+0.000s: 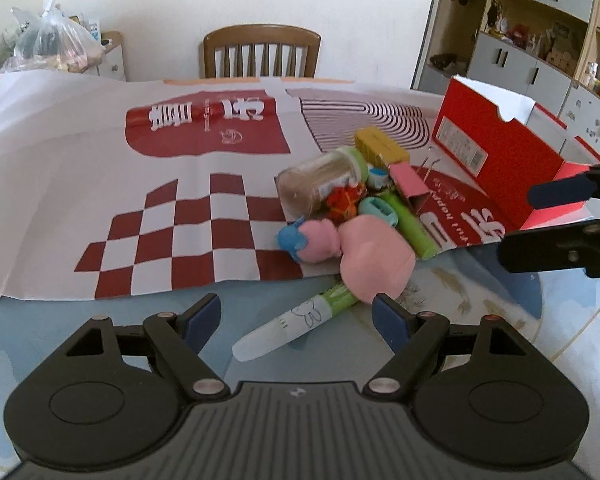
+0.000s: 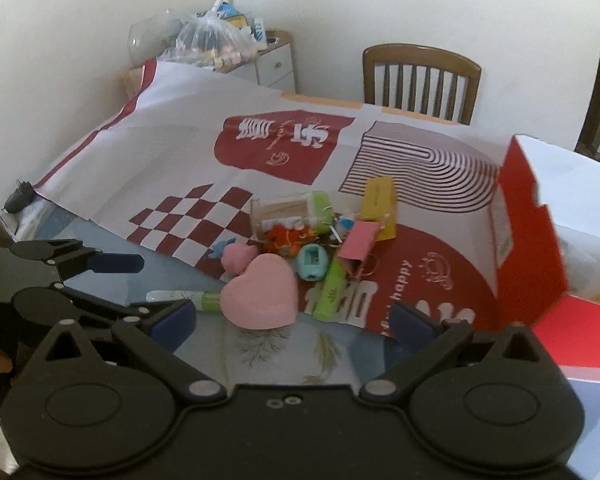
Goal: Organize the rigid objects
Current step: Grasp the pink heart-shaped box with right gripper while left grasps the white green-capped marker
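A heap of small items lies on a red-and-white printed sheet (image 1: 100, 168). It holds a pink heart (image 1: 376, 264) (image 2: 260, 296), a pink toy with a blue end (image 1: 308, 240), a toothpick jar (image 1: 320, 180), a yellow box (image 1: 380, 144), a pink binder clip (image 1: 410, 184), a green marker (image 1: 410, 224) and a teal sharpener (image 1: 380, 210). A white-and-green pen (image 1: 296, 324) (image 2: 188, 298) rests on the glass in front of the heap. My left gripper (image 1: 296, 314) (image 2: 140, 284) hovers open over the pen. My right gripper (image 2: 292, 320) (image 1: 540, 220) is open and empty, just short of the heart.
An open red box (image 1: 500, 152) (image 2: 528, 240) stands at the right of the heap. A wooden chair (image 1: 260, 52) is behind the table, and a filled plastic bag (image 1: 52, 40) sits on a small cabinet. Shelving (image 1: 540, 40) fills the far right. A black plug (image 2: 18, 198) lies at the table's left edge.
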